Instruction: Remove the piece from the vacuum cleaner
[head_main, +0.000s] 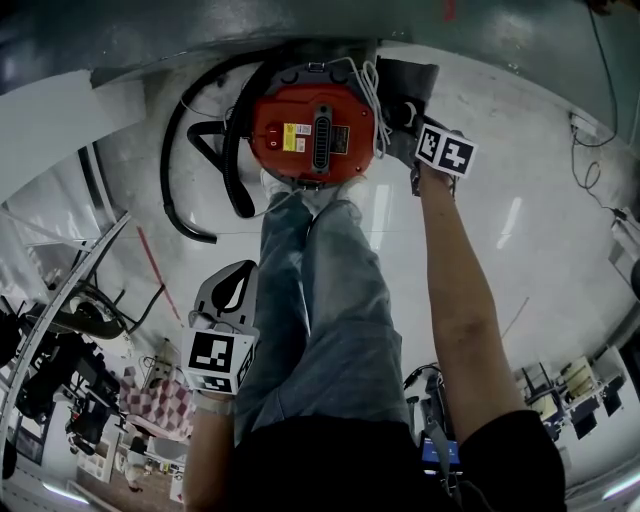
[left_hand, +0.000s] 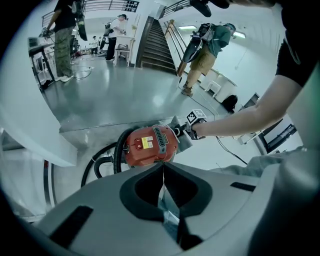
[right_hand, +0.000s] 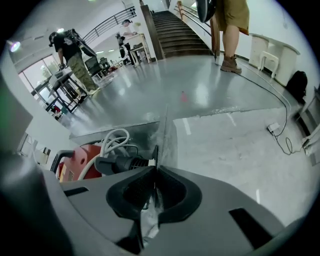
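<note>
Plastic, likely stiff and light: your right hand-held gripper (right_hand: 155, 168) pinches the black ribbed fitting (right_hand: 122, 163) by its thin flange at the vacuum cleaner (head_main: 312, 135); left hand-held gripper (left_hand: 163, 169) closed, empty.

Pretty plain outfit here: faded blue jeans (head_main: 330, 300), a black short-sleeve tee (head_main: 345, 460) and pale sneakers (head_main: 285, 190). The left gripper (left_hand: 162, 169) and right gripper (right_hand: 154, 171) are smooth grey shells with black padded fingers (left_hand: 142, 187). Each one has a white cube (head_main: 218, 362) with black square markers.

Red vacuum cleaner (left_hand: 150, 145) beyond seemingly closed gripper (left_hand: 162, 170)
</note>
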